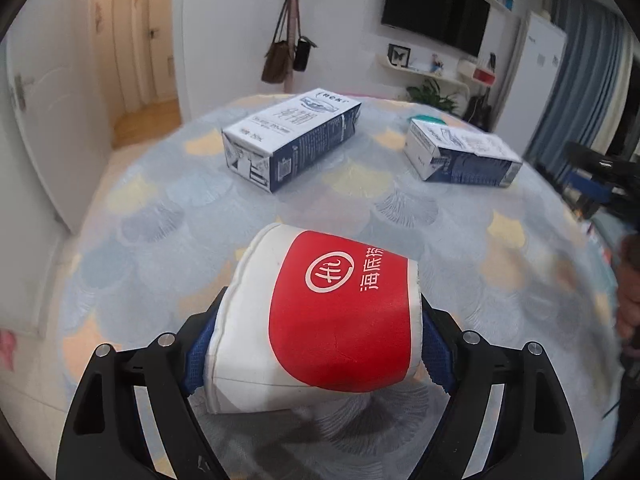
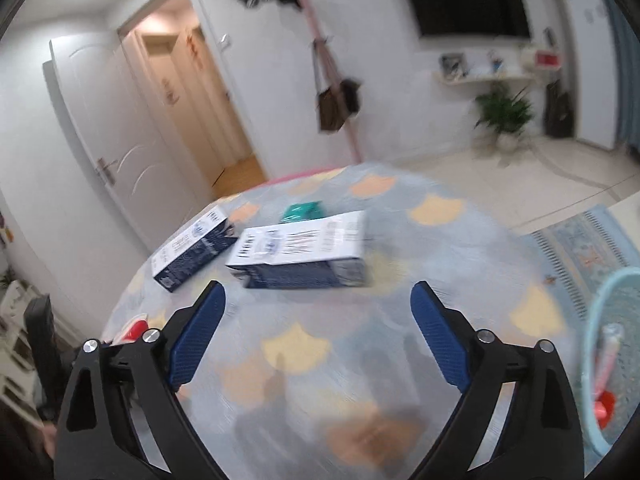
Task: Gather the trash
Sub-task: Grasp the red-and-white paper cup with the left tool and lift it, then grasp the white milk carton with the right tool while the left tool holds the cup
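My left gripper (image 1: 316, 344) is shut on a crushed red-and-white paper cup (image 1: 320, 320), held on its side just above the round table (image 1: 160, 240). Two blue-and-white milk cartons lie on the table beyond it: one at centre (image 1: 292, 140), one to the right (image 1: 460, 152). My right gripper (image 2: 318, 320) is open and empty above the table. In the right wrist view the nearer carton (image 2: 300, 252) lies just past its fingertips, the other carton (image 2: 192, 248) to the left, a teal wrapper (image 2: 302, 210) behind.
A light blue basket (image 2: 600, 340) stands on the floor at the right of the table with some trash in it. The table wears a blue-and-yellow patterned cloth. A coat stand with bags (image 1: 292, 52), a door and a plant stand beyond.
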`<state>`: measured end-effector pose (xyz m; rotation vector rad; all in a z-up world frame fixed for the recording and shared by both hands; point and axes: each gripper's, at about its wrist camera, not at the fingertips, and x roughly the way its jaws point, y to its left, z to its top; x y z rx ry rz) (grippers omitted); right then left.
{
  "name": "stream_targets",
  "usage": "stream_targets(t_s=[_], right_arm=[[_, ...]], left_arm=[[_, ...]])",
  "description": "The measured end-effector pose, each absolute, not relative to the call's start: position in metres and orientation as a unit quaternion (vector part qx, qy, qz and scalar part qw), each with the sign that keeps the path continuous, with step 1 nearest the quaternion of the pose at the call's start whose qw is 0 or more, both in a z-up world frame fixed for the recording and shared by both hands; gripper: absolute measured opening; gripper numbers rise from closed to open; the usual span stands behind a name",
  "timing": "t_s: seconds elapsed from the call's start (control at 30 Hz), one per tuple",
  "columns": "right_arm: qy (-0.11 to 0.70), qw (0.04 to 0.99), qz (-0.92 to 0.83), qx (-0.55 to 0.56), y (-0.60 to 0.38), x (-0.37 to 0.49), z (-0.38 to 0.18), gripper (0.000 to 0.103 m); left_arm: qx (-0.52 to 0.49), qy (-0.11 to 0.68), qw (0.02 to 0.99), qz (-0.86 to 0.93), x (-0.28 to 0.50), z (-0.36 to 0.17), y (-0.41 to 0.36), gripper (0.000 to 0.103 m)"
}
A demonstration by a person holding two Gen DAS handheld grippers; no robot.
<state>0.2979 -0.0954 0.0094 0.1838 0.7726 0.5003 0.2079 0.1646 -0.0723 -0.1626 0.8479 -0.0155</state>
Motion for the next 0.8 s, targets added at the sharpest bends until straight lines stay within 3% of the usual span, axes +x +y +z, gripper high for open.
stream_targets(t_s=[0.13, 0.27, 0.43, 0.53, 0.63, 0.8], right_arm=[[0.380, 0.893, 0.215, 0.110, -0.086, 0.346, 0.008, 0.090], [0.443, 0.831, 0.218, 0.258, -0.108, 0.409, -0.022, 0.092], [0.500, 0.739, 0.324, 0.315, -0.097, 0.373, -0.032, 0.093], [0.454, 0.762, 0.393, 0.242, -0.086, 0.326, -0.001, 0.093], [0.373, 0.867, 0.321, 0.080, -0.069, 0.295, 0.023, 0.094], [0.364, 0.873, 0.314, -0.084, -0.027, 0.295, 0.011, 0.094]], left_arm=[[-0.080, 0.408, 0.909, -0.008, 0.207, -0.073, 0.166, 0.081], [-0.085, 0.406, 0.910, -0.010, 0.198, -0.075, 0.167, 0.081], [-0.099, 0.401, 0.910, -0.017, 0.191, -0.074, 0.171, 0.081], [-0.103, 0.400, 0.910, -0.019, 0.191, -0.074, 0.172, 0.081], [-0.102, 0.401, 0.910, -0.019, 0.191, -0.074, 0.170, 0.081], [-0.102, 0.401, 0.910, -0.018, 0.189, -0.073, 0.170, 0.081]])
